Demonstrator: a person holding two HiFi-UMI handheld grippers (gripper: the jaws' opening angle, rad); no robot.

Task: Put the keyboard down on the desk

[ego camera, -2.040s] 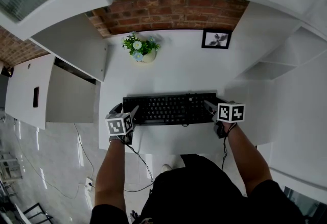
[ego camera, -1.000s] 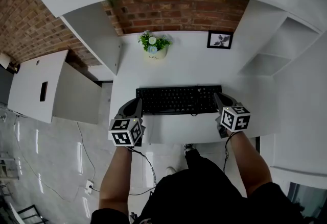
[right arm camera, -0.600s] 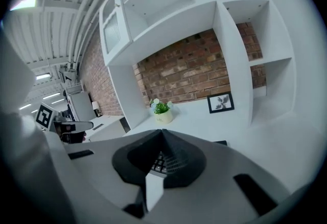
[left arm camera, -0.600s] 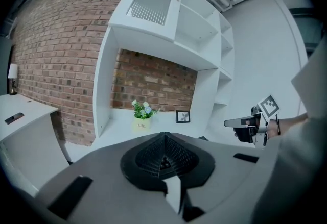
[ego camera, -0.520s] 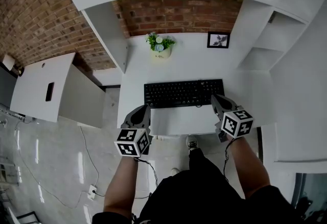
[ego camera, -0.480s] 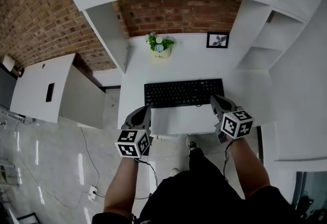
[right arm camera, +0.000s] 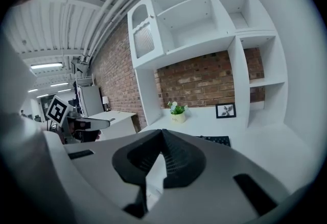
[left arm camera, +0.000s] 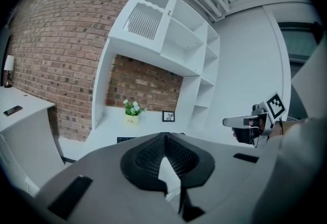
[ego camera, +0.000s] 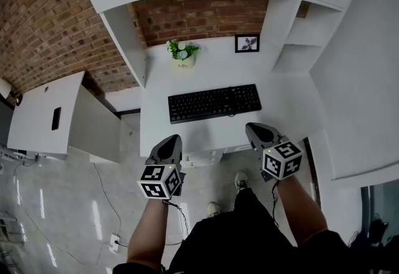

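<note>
The keyboard (ego camera: 214, 103) lay flat on the tabletop (ego camera: 206, 73), mid-frame, as the task wants. Below it, the left gripper (ego camera: 174, 140) and right gripper (ego camera: 250, 127) hung clear, fingers closed on nothing. No further move seemed needed.

Left gripper (ego camera: 173, 140), right gripper (ego camera: 252, 129): grey tapered shells. White marker cubes (ego camera: 159, 180) with black square patterns fitted at rear of each. Black ribbed pads (left arm camera: 148, 156) set inside jaws. Thin black cables (ego camera: 177, 215) trailed below wrists. Black clothing (ego camera: 237, 241) worn; pale shoes (ego camera: 214, 209) seen lower centre.
</note>
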